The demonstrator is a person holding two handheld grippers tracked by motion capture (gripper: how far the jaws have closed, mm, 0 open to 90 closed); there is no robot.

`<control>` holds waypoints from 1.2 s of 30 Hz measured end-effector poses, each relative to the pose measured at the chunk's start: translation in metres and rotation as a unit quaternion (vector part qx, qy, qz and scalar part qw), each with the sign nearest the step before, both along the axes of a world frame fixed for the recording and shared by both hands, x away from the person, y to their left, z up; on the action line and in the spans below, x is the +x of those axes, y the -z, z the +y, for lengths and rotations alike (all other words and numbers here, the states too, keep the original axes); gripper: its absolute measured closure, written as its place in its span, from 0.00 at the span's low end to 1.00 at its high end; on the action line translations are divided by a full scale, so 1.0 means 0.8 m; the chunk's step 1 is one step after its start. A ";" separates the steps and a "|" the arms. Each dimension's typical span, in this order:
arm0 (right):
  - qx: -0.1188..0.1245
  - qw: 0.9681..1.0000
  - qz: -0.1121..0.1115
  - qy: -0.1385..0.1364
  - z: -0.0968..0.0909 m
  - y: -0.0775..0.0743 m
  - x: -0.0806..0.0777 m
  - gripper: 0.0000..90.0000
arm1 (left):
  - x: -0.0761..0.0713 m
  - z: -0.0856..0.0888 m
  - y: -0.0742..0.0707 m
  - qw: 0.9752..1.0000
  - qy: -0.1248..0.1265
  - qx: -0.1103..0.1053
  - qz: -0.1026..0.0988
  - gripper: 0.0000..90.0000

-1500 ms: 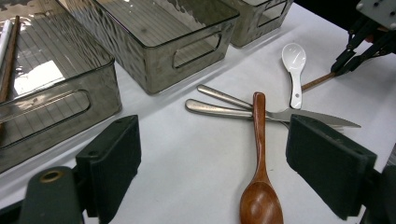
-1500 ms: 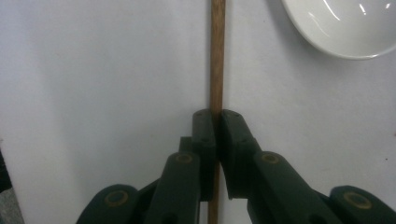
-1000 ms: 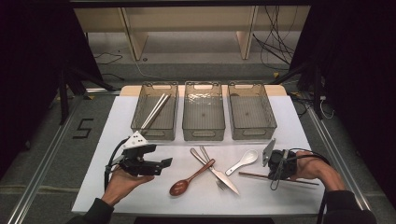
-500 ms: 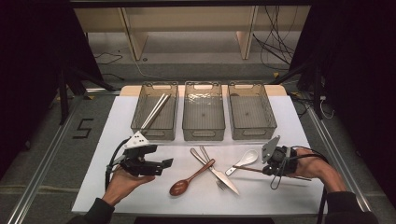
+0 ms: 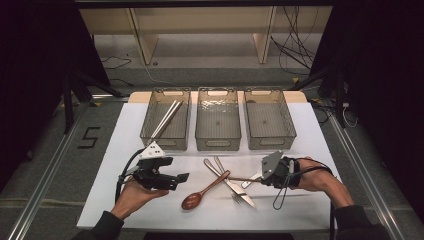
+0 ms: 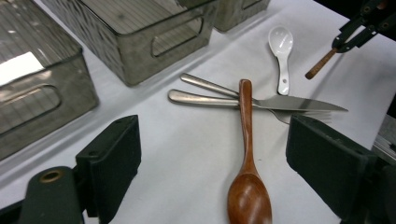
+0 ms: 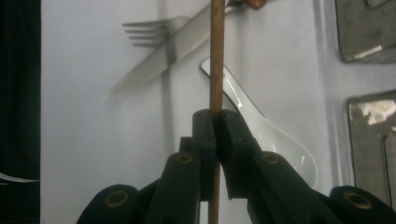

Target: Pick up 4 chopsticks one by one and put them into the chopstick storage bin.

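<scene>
Right gripper [image 7: 215, 122] clamped tight on a brown chopstick [image 7: 216, 56], lifted off the mat, not binned yet. Left gripper [image 6: 212, 154] wide open, empty. Left bin [image 5: 150, 131] already has chopsticks [image 5: 166, 118]. Ahead of the right gripper: wooden spoon [image 6: 246, 186], knife [image 6: 299, 103], fork [image 7: 147, 29], white spoon [image 7: 275, 140] unsorted.

Wooden chopstick [image 7: 216, 56]: brown, matt, fine grain. Wooden spoon [image 6: 247, 186]: reddish, glossy varnish. Knife [image 6: 261, 101] & fork [image 7: 154, 29]: brushed metal, satin sheen. White spoon [image 6: 281, 51]: glossy, prob. ceramic. Bins [image 5: 217, 120]: smoky transparent plastic, textured walls. Table cover [image 5: 280, 205]: white, matt, smooth.
</scene>
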State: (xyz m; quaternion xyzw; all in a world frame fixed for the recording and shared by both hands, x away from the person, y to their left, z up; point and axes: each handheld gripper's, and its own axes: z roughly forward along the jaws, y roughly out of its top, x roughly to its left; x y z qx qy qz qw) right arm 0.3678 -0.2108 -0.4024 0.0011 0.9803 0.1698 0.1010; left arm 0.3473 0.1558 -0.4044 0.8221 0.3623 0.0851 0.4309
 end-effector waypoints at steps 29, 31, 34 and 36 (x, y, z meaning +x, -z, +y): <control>0.007 0.998 -0.027 -0.054 0.045 -0.016 -0.022 0.95 | -0.008 -0.119 0.005 0.986 0.154 0.069 -0.011 0.39; 0.007 0.998 -0.028 -0.055 0.046 -0.016 -0.023 0.95 | -0.007 -0.123 0.006 0.985 0.163 0.064 -0.008 0.45; 0.006 0.998 -0.031 -0.060 0.049 -0.016 -0.024 0.95 | -0.009 -0.130 0.008 0.982 0.176 0.067 -0.008 0.50; 0.005 0.998 -0.031 -0.062 0.050 -0.017 -0.025 0.95 | -0.009 -0.133 0.009 0.980 0.186 0.070 -0.006 0.54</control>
